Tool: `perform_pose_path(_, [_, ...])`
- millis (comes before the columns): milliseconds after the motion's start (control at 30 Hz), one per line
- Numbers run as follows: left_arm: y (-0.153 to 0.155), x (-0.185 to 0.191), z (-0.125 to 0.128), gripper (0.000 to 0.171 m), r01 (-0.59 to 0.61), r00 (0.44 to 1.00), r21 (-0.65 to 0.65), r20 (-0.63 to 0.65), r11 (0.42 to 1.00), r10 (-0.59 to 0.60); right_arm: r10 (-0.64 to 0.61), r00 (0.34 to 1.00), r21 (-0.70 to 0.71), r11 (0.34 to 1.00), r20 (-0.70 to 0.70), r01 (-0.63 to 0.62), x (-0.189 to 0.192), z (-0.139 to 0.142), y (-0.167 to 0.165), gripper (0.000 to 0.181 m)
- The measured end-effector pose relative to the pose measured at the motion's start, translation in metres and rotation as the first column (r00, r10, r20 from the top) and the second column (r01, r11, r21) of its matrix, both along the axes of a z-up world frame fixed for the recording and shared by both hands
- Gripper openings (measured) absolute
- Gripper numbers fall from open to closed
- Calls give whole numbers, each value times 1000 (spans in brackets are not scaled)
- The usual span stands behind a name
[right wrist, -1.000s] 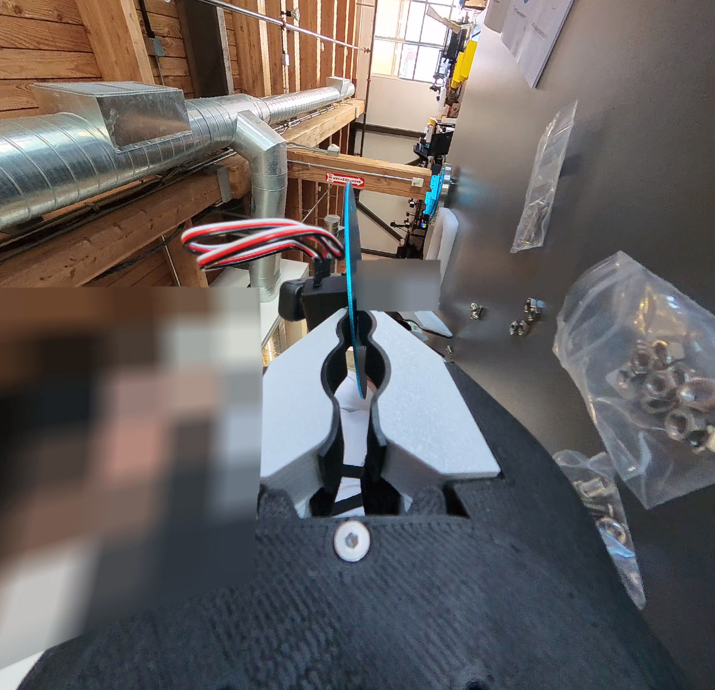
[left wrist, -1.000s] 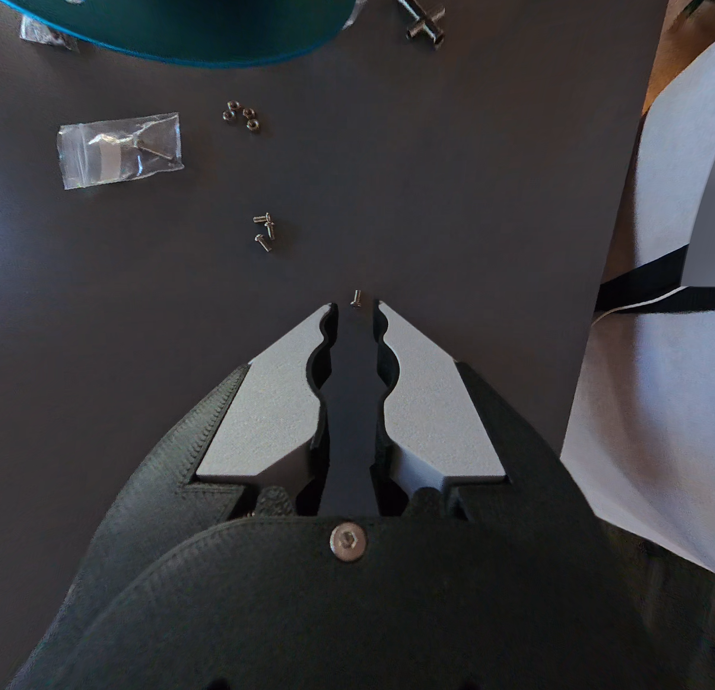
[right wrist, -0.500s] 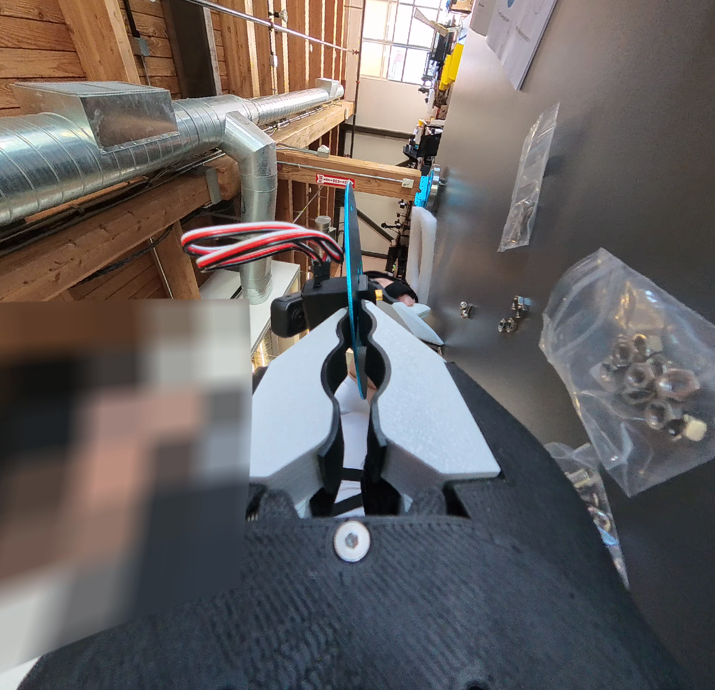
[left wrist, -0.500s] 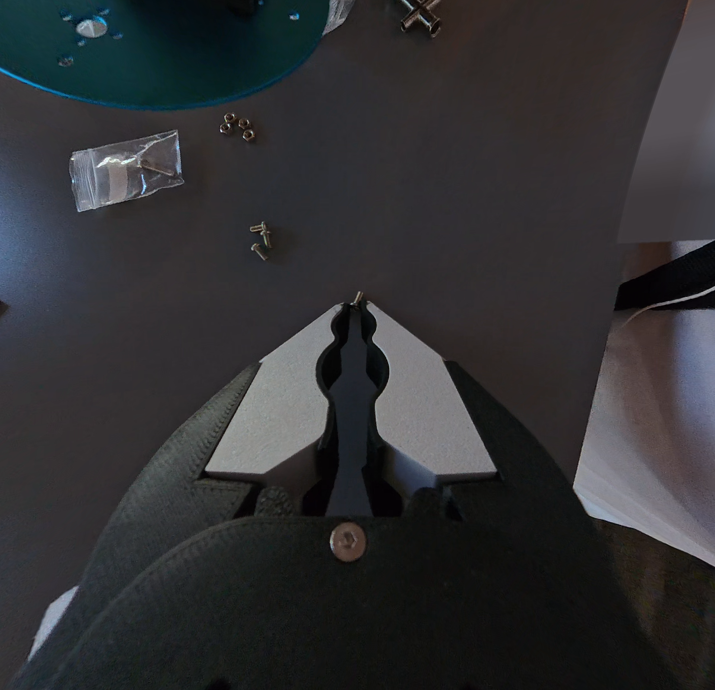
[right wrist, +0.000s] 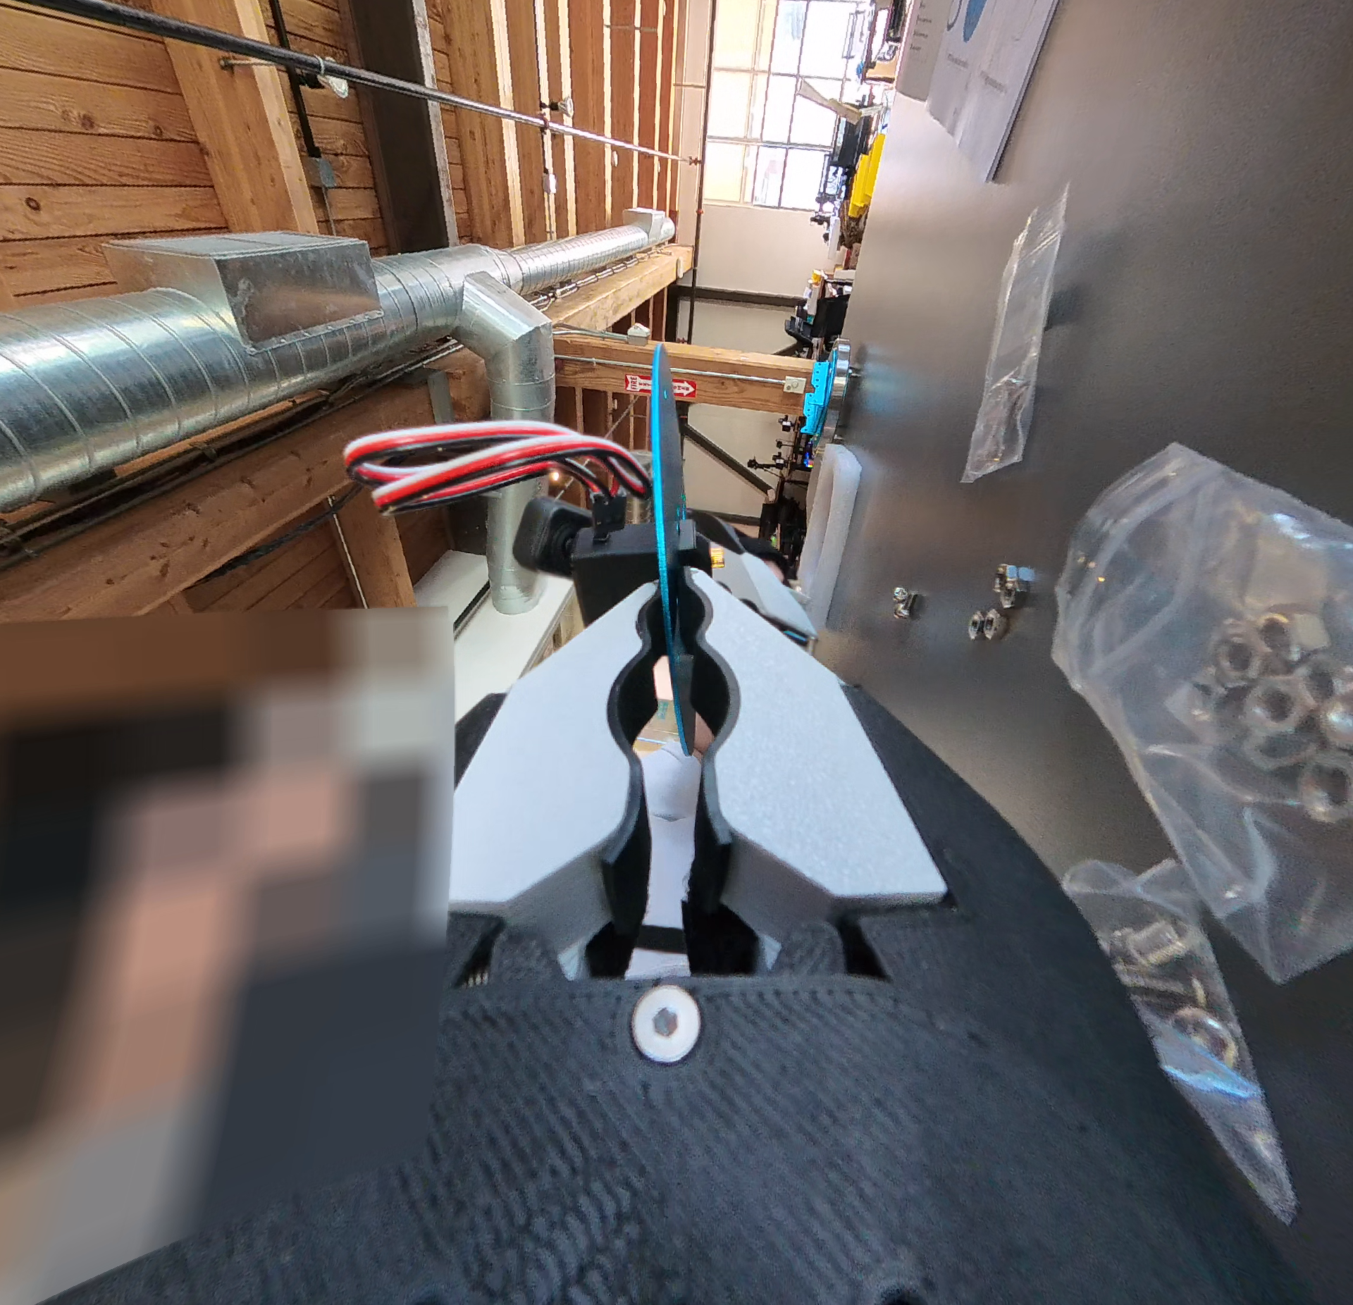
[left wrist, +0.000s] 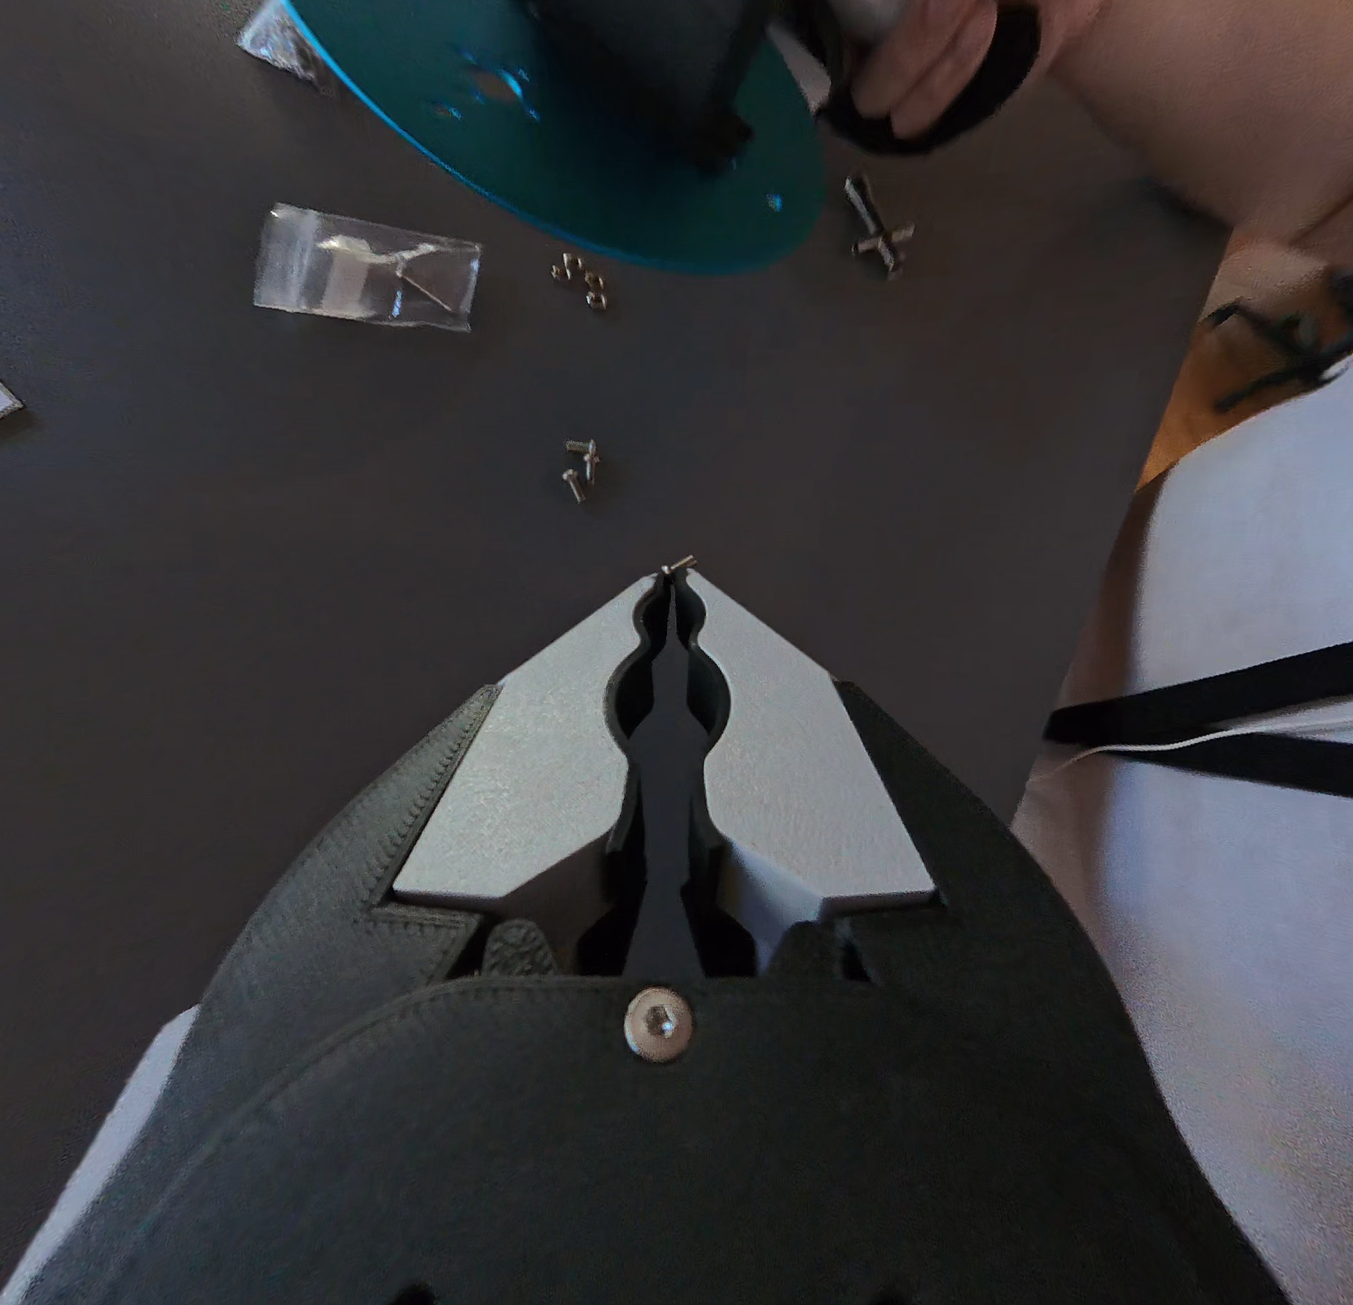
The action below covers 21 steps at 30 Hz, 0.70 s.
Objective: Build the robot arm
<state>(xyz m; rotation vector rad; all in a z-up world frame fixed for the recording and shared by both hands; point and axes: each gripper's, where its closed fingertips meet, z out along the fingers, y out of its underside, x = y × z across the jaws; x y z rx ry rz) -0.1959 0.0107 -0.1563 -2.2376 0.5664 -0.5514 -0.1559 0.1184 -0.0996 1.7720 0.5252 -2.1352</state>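
Lifted off the table [left wrist: 220, 611] since earlier, tiny screw [left wrist: 676, 564] pinched in left gripper [left wrist: 672, 583] fingers, right gripper [right wrist: 675, 596] clamping blue disc [right wrist: 668, 508] (edge-on)

Matt table [left wrist: 805, 406], shiny metal screw [left wrist: 677, 565]

Your left tongs [left wrist: 674, 587] had pale grey fingers [left wrist: 527, 779] in black ribbed housing, over a dark grey counter [left wrist: 220, 611]. Teal disc [left wrist: 586, 194], silver screws [left wrist: 582, 461], clear bag [left wrist: 366, 268]. Your right tongs [right wrist: 672, 604]: same grey; red-white-black striped wires [right wrist: 476, 457].

Workshop: exposed timber framing [right wrist: 220, 98], metal ductwork [right wrist: 183, 362].
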Motion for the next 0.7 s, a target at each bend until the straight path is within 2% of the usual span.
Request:
perform_pose_path(100, [7,-3,25,0,-34,983,-16,178,999,37,-14,1000,-17,1000,-17,14,-1,4,0,0])
perform_pose_path(200, [13,-1,47,0,-65,923,-54,376,996,81,-32,998,-48,998,-48,29,-1,14,-1,0])
perform_pose_path(267, [18,2,58,0,-97,863,-66,491,993,117,-44,997,-72,997,-69,39,-1,21,-5,0])
perform_pose_path(400, [26,12,82,0,-153,687,-22,716,988,122,-49,994,-116,993,-95,38,-3,32,-15,0])
perform_pose_path(467, [28,16,88,0,-173,624,6,774,985,104,-53,994,-140,989,-100,39,-4,37,-19,0])
perform_pose_path(633, [26,22,98,0,-176,529,79,848,981,26,-27,994,-134,991,-103,13,-4,50,-32,0])
perform_pose_path(667, [29,21,94,0,-189,536,65,843,980,48,-33,994,-113,993,-101,21,-6,52,-32,0])
perform_pose_path(700, [31,19,85,0,-201,566,47,821,978,77,-43,995,-84,996,-90,35,-7,50,-30,0])
